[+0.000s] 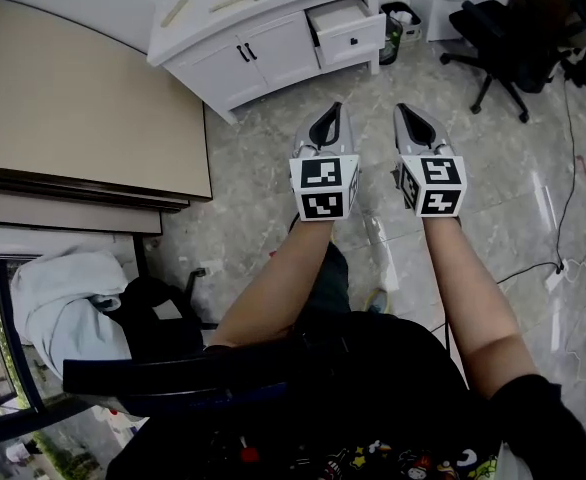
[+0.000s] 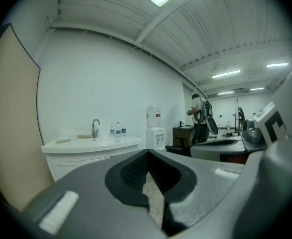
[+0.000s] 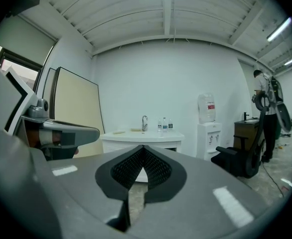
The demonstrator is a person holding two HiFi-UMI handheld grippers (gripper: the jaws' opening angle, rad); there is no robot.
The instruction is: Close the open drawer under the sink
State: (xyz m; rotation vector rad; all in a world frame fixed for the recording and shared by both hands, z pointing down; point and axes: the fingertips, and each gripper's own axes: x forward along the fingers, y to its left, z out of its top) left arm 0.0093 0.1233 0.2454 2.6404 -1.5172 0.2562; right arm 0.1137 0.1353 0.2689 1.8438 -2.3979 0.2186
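Observation:
The white sink cabinet (image 1: 263, 28) stands at the far side of the floor, and its right-hand drawer (image 1: 348, 30) is pulled out and open. My left gripper (image 1: 335, 110) and right gripper (image 1: 401, 110) hover side by side over the marble floor, well short of the cabinet, both pointing at it. Each is shut with nothing between its jaws. In the left gripper view the cabinet (image 2: 91, 146) shows ahead on the left past my left gripper (image 2: 147, 154). In the right gripper view the cabinet (image 3: 143, 137) is straight ahead of my right gripper (image 3: 142, 148), whose jaws hide the drawer.
A large beige board (image 1: 73, 98) leans at the left. A black office chair (image 1: 508, 38) and a bin (image 1: 401, 18) stand right of the cabinet, with a cable (image 1: 565, 168) on the floor. A water dispenser (image 2: 154, 128) and a standing person (image 2: 198, 117) are further right.

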